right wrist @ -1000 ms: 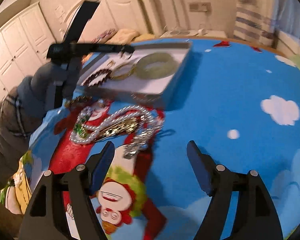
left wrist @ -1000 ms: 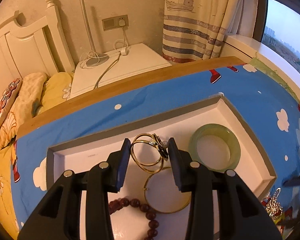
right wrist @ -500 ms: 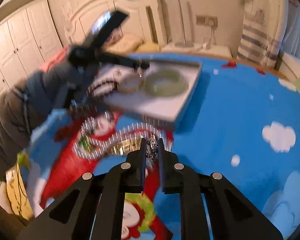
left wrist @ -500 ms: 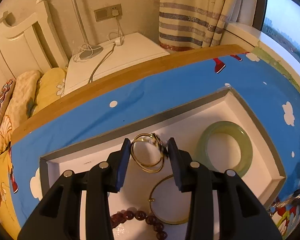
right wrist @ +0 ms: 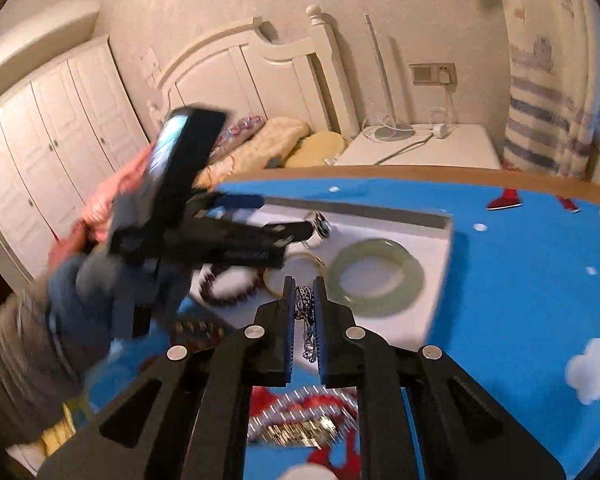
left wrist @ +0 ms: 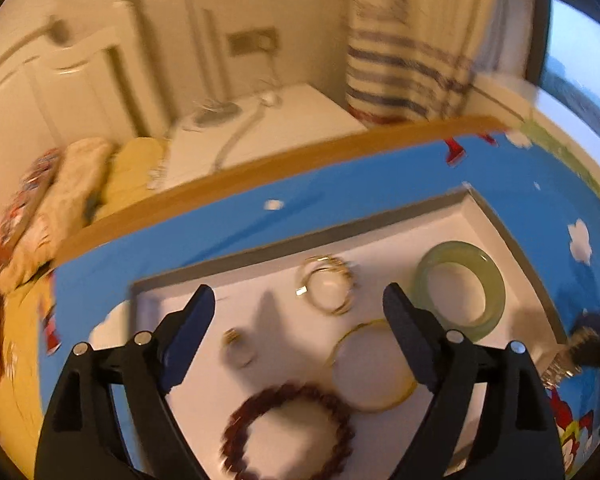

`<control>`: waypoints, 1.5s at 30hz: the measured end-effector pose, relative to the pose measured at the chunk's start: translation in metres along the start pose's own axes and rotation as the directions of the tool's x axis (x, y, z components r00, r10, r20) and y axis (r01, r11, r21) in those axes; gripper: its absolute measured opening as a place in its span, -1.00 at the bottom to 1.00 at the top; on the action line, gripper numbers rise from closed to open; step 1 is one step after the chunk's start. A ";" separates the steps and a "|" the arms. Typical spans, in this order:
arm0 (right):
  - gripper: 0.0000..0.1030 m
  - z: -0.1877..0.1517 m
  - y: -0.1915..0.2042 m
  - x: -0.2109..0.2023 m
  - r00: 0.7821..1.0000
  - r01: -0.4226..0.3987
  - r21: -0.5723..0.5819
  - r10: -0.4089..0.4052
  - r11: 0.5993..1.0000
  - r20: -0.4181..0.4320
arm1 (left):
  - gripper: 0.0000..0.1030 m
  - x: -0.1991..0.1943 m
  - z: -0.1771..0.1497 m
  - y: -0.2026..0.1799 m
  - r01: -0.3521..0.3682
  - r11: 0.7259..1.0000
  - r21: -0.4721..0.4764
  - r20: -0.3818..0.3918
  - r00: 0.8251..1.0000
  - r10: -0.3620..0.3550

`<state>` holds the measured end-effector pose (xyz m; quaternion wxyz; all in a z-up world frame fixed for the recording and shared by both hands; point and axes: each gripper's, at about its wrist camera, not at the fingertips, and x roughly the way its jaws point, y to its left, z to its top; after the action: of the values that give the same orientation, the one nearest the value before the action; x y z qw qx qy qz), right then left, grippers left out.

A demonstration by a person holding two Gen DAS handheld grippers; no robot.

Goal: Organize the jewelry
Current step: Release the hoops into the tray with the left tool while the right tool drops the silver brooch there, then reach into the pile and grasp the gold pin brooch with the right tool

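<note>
A white tray with a grey rim [left wrist: 340, 232] lies on the blue cartoon cloth. In it lie a pair of gold bangles [left wrist: 326, 290], a thin gold bangle [left wrist: 374, 364], a green jade bangle [left wrist: 458, 290], a dark red bead bracelet [left wrist: 288, 428] and a small ring [left wrist: 238, 346]. My left gripper [left wrist: 298, 300] hangs over the tray, its jaws opening wide, with nothing pressed between them. My right gripper [right wrist: 305, 286] is shut on a silver chain [right wrist: 306, 312], lifted just in front of the tray's near edge by the jade bangle [right wrist: 380, 276].
A heap of pearl and gold necklaces [right wrist: 300, 424] lies on the cloth below the right gripper. A gloved hand and sleeve [right wrist: 60, 320] hold the left gripper [right wrist: 286, 216] over the tray's left part. Beyond the table's wooden edge [right wrist: 420, 176] stand a bed and a white nightstand.
The left jaws have spread and let go of the gold bangles, which now lie in the tray. The right gripper shut on the silver chain and rose toward the tray.
</note>
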<state>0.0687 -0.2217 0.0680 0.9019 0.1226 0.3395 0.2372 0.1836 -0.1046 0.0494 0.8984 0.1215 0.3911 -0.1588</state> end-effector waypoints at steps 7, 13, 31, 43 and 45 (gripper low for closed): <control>-0.79 -0.004 -0.014 0.041 0.998 -0.056 0.108 0.060 0.993 -0.034 | 0.82 -0.076 -0.064 0.029 -0.042 0.976 -0.215 0.099 0.993 0.064; -0.68 -0.007 -0.004 0.018 1.000 0.019 0.057 -0.019 0.998 -0.009 | 0.93 -0.123 -0.140 0.030 -0.037 0.935 -0.353 0.079 0.995 0.069; 0.05 -0.097 0.000 -0.036 0.975 0.179 0.036 -0.173 0.983 -0.141 | 0.94 -0.146 -0.210 0.006 0.022 0.916 -0.401 0.077 0.997 0.010; 0.05 -0.095 0.025 -0.004 0.941 0.255 -0.072 -0.265 0.964 -0.213 | 0.94 -0.140 -0.215 0.019 0.086 0.884 -0.459 0.085 0.995 -0.053; 0.07 -0.094 0.029 0.001 0.932 0.277 -0.090 -0.290 0.957 -0.216 | 0.94 -0.140 -0.215 0.019 0.092 0.884 -0.459 0.091 0.994 -0.056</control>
<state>-0.0034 -0.1906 0.0088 0.8852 0.0183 0.4472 0.1270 -0.0420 0.0127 0.0124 0.9087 -0.1167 0.3881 -0.0996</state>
